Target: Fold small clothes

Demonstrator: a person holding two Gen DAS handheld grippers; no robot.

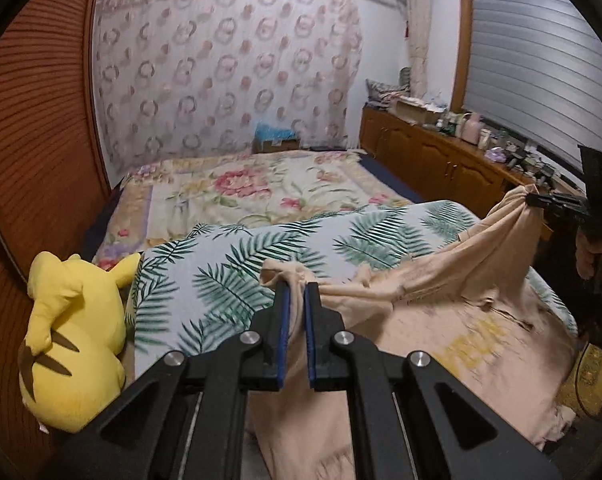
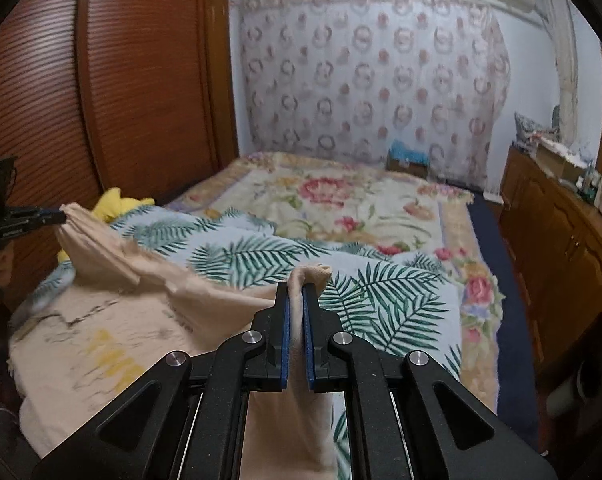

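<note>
A beige garment (image 1: pixel 433 320) with yellow lettering hangs lifted over the palm-leaf sheet (image 1: pixel 229 264) on the bed. My left gripper (image 1: pixel 296 286) is shut on one bunched corner of it, cloth pinched between the blue pads. My right gripper (image 2: pixel 297 286) is shut on the opposite corner of the beige garment (image 2: pixel 113 320). Each gripper shows in the other view: the right gripper (image 1: pixel 535 200) at the far right, the left gripper (image 2: pixel 59 213) at the far left, both holding raised cloth. The fabric sags between the two grips.
A yellow plush toy (image 1: pixel 73 328) lies at the bed's left edge against the wooden wardrobe (image 1: pixel 33 152). A floral blanket (image 1: pixel 261 188) covers the far bed. A wooden cabinet (image 1: pixel 433 156) with bottles runs along the right, with a dark floor strip (image 2: pixel 501 280) beside it.
</note>
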